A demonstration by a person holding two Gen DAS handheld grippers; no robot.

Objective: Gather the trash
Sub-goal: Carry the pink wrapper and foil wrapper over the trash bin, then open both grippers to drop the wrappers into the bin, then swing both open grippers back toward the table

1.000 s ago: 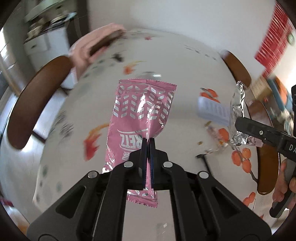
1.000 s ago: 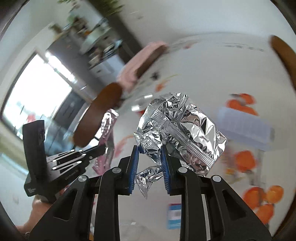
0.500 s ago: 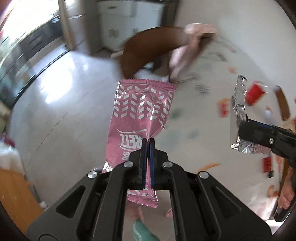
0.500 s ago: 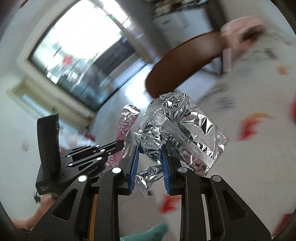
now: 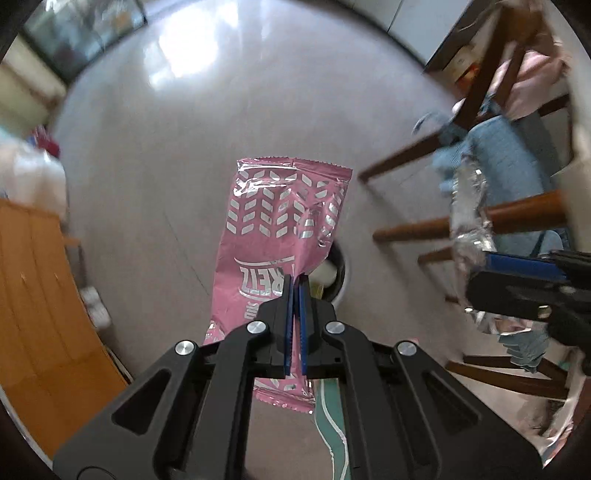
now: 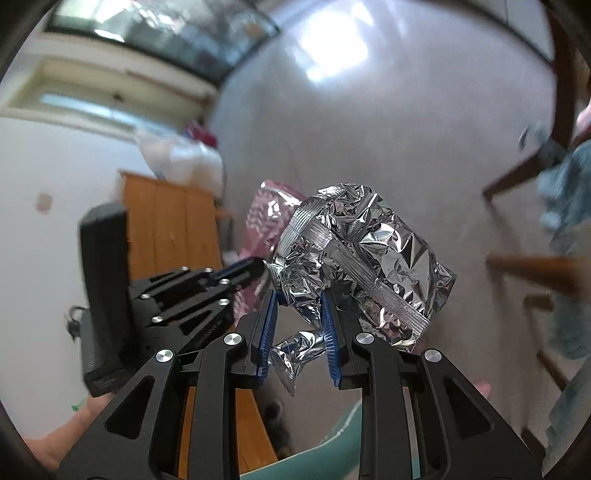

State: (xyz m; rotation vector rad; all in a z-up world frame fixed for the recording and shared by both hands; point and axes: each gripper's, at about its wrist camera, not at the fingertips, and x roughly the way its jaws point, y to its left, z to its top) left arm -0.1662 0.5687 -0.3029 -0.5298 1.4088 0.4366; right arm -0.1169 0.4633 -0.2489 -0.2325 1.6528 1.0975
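My left gripper (image 5: 294,291) is shut on a pink snack wrapper (image 5: 280,225) that hangs in the air above the floor. Behind the wrapper a round dark-rimmed bin (image 5: 338,275) with pale contents shows on the floor, mostly hidden. My right gripper (image 6: 298,314) is shut on a crumpled silver foil bag (image 6: 362,266). The right gripper (image 5: 517,275) and its foil bag (image 5: 469,221) also show at the right of the left wrist view. The left gripper (image 6: 255,267) and the pink wrapper (image 6: 264,218) show left of the foil in the right wrist view.
A wooden chair (image 5: 480,155) with blue and pink cloth stands at the right. An orange wooden cabinet (image 5: 40,295) stands at the left, with white bags (image 6: 184,155) beyond it. The grey tiled floor (image 5: 166,129) spreads between them. A window (image 6: 166,29) is at the far wall.
Both grippers have swung away from the table and now point down at the floor, each still holding its wrapper. The table has left both views; chair, cabinet and bin have come in.
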